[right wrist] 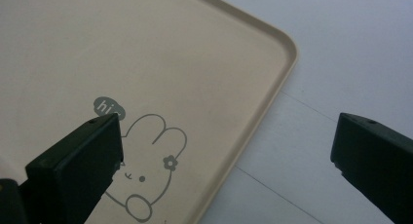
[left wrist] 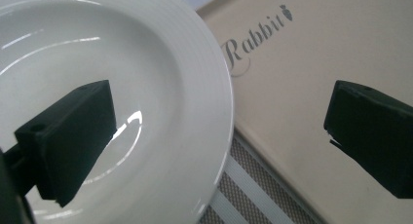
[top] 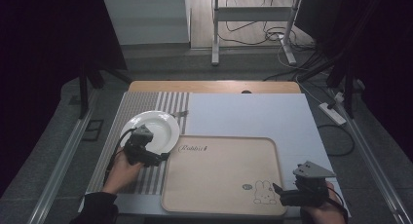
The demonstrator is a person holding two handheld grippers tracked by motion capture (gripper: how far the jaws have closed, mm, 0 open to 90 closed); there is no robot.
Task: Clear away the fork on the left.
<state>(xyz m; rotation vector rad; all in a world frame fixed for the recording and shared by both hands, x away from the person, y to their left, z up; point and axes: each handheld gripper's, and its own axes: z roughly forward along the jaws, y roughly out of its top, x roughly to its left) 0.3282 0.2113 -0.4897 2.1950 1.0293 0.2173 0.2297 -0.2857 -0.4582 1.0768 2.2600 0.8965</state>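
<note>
Plate waiting to be picked up beside the tray.

The tray [top: 224,173] lies bare; the white plate [top: 157,126] sits on the striped mat [top: 146,104], touching the tray's edge. The left gripper [top: 163,157] straddles its rim with jaws apart, nothing gripped; the right gripper [top: 276,189] hovers wide open over the tray's corner.

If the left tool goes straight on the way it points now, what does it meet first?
Probably the white plate's right rim: the open left tool straddles that edge, with the beige tray just beyond. Depth is unclear.

"Rabbit" with small carrot printed on beige tray [left wrist: 311,87]; "hi" in speech bubble beside rabbit drawing [right wrist: 146,175]
</note>
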